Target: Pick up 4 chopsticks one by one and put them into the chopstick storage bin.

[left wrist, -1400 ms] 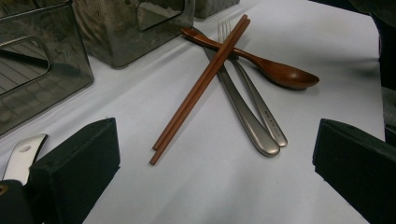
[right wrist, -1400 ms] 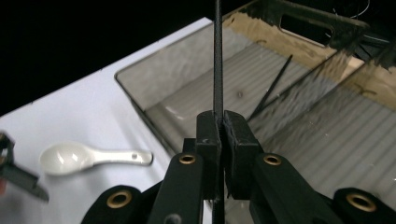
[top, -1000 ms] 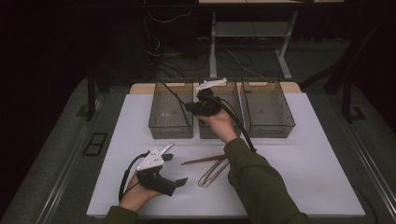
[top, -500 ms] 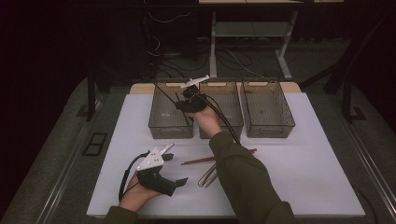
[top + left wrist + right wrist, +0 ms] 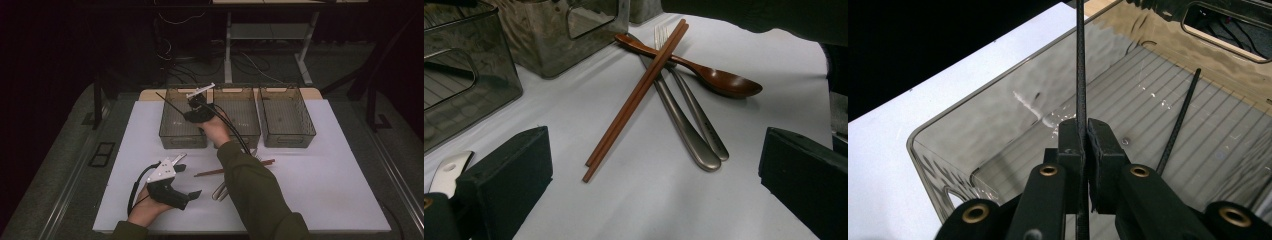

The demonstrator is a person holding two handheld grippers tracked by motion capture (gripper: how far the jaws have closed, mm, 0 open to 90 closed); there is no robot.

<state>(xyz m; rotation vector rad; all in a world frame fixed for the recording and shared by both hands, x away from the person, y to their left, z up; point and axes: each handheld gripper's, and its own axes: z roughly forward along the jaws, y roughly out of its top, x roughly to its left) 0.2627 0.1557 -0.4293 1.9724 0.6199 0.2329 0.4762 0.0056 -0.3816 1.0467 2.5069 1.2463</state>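
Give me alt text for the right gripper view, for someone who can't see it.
The right gripper is shut on a thin black chopstick, holding it above a smoky see-through bin on a white table. A second black chopstick already lies on the bin's ribbed floor.

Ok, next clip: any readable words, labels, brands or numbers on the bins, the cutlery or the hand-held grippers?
None can be read.
Left bin: a pale smear on its wall, no lettering.
Middle bin: faint light specks, too small to read.
Metal cutlery handles: no legible stamp.
Wooden chopsticks and wooden spoon: unmarked.
Black chopstick in the right hand-held gripper: unmarked.
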